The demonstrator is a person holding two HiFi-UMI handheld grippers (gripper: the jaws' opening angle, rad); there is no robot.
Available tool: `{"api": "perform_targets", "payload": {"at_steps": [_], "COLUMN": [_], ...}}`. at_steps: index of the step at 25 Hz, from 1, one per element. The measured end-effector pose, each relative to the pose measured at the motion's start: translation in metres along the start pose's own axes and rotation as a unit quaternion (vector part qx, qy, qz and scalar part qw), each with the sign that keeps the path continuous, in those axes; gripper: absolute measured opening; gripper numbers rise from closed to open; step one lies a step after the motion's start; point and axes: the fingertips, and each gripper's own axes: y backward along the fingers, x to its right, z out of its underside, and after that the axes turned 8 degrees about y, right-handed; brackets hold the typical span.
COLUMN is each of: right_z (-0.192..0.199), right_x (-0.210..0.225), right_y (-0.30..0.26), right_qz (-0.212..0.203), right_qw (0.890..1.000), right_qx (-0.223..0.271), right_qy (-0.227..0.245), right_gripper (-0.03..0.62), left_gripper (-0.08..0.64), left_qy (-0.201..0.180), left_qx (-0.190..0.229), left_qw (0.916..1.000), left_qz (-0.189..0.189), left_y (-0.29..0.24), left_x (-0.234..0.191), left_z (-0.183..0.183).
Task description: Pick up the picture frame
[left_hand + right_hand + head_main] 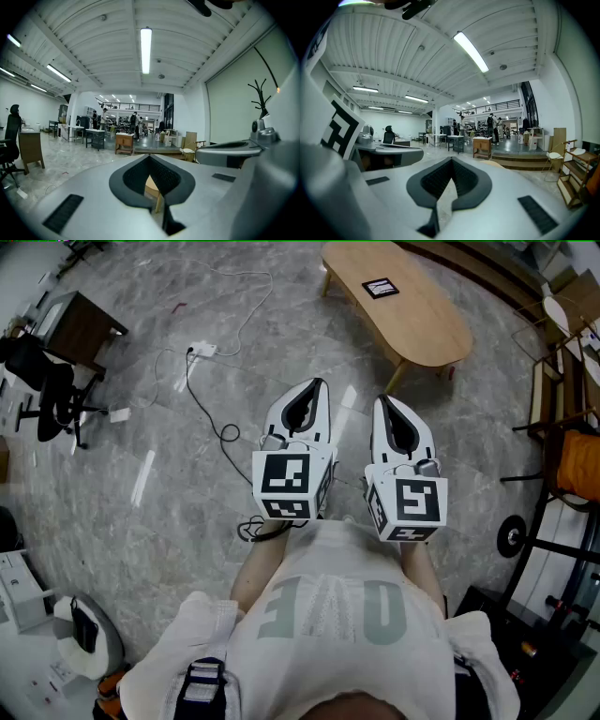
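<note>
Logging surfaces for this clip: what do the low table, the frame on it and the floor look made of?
Low table: light wood, matte; even tan top, wooden legs.
Picture frame: dark border, white centre; material unclear.
Floor: probably polished grey stone or tile; veined, reflects lights.

Both grippers are held out side by side in front of the person's torso (328,624), pointing away from it and tipped slightly downward. The left gripper (317,383) has its jaws closed tip to tip with nothing between them. The right gripper (382,400) is the same, jaws together and empty. The left forearm (255,570) and right forearm (424,568) reach out from the torso, bare.
</note>
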Motion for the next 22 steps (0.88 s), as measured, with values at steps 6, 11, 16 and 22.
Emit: {"api": "perform_targets", "payload": {"at_steps": [6, 11, 16, 22], "right_z": [0.004, 0.008, 0.002, -0.008], "right_x": [0.001, -0.001, -0.008, -0.023], "right_y": [-0.008, -0.017, -0.028, -0.044], "right_qz": [0.002, 0.010, 0.011, 0.028], "right_qw": [1.000, 1.000, 0.998, 0.998], "right_qx": [-0.005, -0.018, -0.006, 0.007], "right_qy": [-0.005, -0.013, -0.061, -0.059], "right_gripper": [0.005, 0.005, 0.005, 0.005], "left_gripper": [-0.002, -0.002, -0.002, -0.002], "left_qy": [0.009, 0.021, 0.022, 0.021], "left_qx": [-0.008, -0.015, -0.014, -0.001], "left_qw": [0.9999, 0.9997, 0.9996, 0.9995], "left_qz": [-0.001, 0.004, 0.013, 0.025], "left_y": [-0.005, -0.009, -0.011, -0.017], "left_x": [-0.009, -0.022, -0.040, -0.075], "left_z": [0.006, 0.006, 0.001, -0.010]}}
